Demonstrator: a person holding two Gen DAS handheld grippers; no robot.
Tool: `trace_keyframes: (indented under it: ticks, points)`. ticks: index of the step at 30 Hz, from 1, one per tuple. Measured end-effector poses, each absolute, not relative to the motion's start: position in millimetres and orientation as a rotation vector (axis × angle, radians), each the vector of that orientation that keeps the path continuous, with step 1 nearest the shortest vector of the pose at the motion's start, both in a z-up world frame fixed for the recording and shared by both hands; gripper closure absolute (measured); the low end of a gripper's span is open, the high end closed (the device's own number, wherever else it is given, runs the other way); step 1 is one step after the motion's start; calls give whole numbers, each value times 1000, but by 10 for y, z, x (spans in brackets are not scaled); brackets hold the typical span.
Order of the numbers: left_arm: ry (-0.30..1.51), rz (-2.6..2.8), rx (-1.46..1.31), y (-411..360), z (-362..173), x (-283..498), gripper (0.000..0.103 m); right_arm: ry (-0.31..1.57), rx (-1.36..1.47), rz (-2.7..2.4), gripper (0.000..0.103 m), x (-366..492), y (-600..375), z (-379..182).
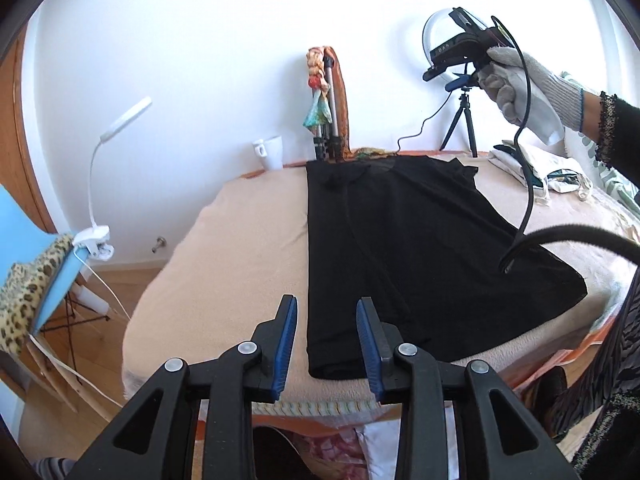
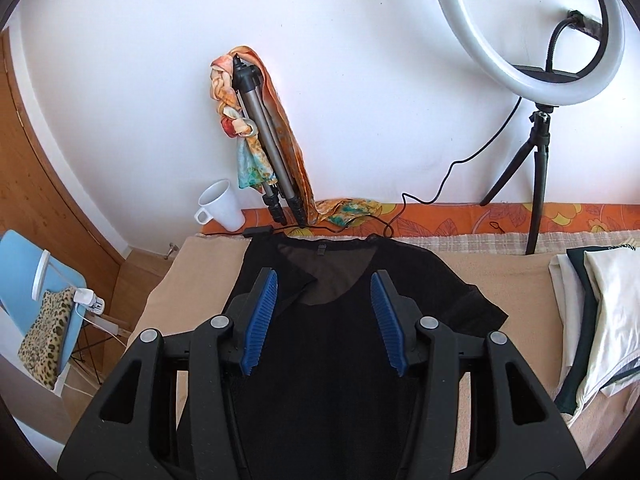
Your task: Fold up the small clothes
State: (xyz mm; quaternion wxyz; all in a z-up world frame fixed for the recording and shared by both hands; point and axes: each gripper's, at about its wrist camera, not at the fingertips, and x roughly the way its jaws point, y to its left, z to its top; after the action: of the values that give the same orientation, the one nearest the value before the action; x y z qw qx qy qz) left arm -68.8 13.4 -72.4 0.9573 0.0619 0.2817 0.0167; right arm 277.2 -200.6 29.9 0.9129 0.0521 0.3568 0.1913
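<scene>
A wide bed covered in a peach-beige blanket fills the room ahead of both claws. On it lies the black short-sleeved top, thin and slightly sheer, spread flat with its neckline toward the far wall. Its left side is already turned in, giving one long straight edge that runs away from the left claw; the right sleeve and the flared right hem are not yet folded.

The left claw hovers just above the near hem corner of that folded edge, its blue-padded jaws wide apart and holding nothing. The right claw is raised above the top, seen over the neckline, jaws equally wide and empty; the gloved right hand grips its handle.

The next fold probably mirrors the first. To do it well, each claw should pinch the right side only, one at the sleeve and one at the hem, lift low, and carry both together so the thin cloth lands smooth and square.

Beyond the claws, by the wall, stand a white mug and a white ring light on a black tripod.
</scene>
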Motion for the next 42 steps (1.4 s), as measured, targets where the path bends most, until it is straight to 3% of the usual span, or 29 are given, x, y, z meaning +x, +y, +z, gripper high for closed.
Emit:
trace_keyframes:
  ticks: [5,17,31,42]
  points:
    - [471,-65,139,-68,-545,-703,69,733,133,420,49,2491,-2432,288]
    - [504,-438,234,-1115,-575,-642,69,771,109,349,48,2224,-3388,-38]
    - [641,-636,291,-2072,-956,-355,69,844,216,313,48,2193,-4136,-496]
    - [782,-615,282,-2213,-1257,-50,69,867,239,353,48,2348,-4062,-604]
